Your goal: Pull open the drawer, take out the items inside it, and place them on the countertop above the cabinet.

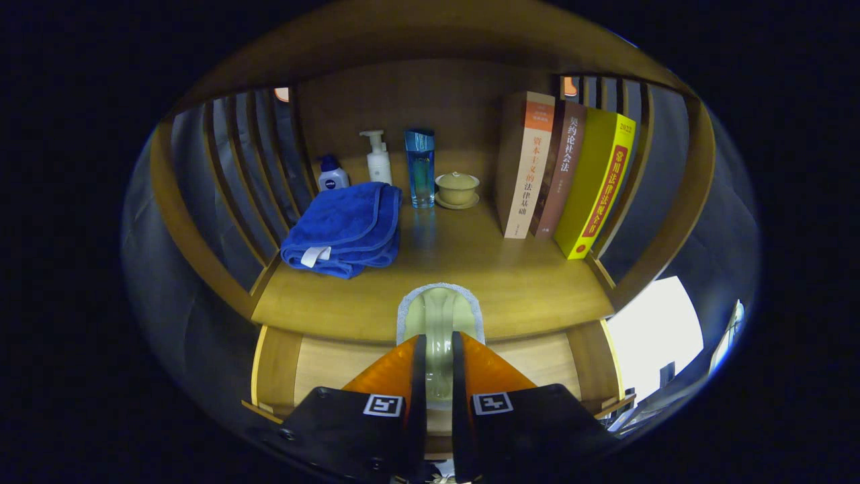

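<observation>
Between the gripper's (pixel 439 349) fingers, at six o'clock in the gripper view, we see a pale cloth (pixel 440 319) with a grey edge; the two fingers stand narrow and press on it from both sides, its upper end rising just ahead of them over the front edge of the countertop (pixel 470 269). Below that edge lies the open drawer (pixel 322 363), whose pale wooden inside flanks the fingers. Beyond the fingers, at eleven o'clock, a folded blue towel (pixel 342 228) rests on the countertop. Behind it stand a small blue-capped bottle (pixel 332 175) and a white pump bottle (pixel 379 160). At twelve o'clock we find a blue glass (pixel 419 168) beside a lidded cup on a saucer (pixel 457 188). At one o'clock three books (pixel 564 175) stand upright.
</observation>
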Demonstrator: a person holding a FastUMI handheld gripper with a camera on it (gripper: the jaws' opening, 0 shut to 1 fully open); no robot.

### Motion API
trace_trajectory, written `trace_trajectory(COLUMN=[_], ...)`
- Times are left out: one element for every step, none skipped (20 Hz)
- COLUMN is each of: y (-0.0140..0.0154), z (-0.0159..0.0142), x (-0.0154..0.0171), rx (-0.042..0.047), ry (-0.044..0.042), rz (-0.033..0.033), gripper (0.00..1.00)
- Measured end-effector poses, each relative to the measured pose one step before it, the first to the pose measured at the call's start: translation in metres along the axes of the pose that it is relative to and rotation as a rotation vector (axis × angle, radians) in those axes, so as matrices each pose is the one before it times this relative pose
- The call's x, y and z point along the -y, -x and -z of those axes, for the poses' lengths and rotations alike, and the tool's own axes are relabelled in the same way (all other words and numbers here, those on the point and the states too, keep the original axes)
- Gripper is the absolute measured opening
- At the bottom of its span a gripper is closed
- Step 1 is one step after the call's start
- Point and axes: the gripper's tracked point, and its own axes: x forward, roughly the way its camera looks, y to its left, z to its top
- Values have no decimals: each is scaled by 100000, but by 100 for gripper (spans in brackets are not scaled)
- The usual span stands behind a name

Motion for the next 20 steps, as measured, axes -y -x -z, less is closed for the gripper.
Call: trace_trajectory(y=[-626,-699,-802,-710,-671,-692,-667,-766,-646,-697,-614,-605,-644,-403,-412,-261,-330,-75,-165,-63], z=[-465,-357,-165,-250,-349,-281,-383,-341,-417,-405,-161,-272,-100,-148,73,-52,41,15,-100,-154], x=[-22,-45,49,-107,-68,80,210,139,109,154,89,187,56,110,-99,-21,-132,-71,3,48], rx=[-46,-83,-266,-462,-111,-96,374,237,327,225,-27,302,188,371,205,341,499,353,143,449], ry=[-121,271,215,-188,-218,157,251,211,27,141,263,355,529,335,-64,-459,-628,-274,-44,87], rz=[358,459,370,152,103,495,595,563,623,292,454,636,552,484,216,265,141,-115,75,364], gripper=[24,24,24,24,24,24,24,24,24,25,25,25,25,24,24,24,24,25,24,25])
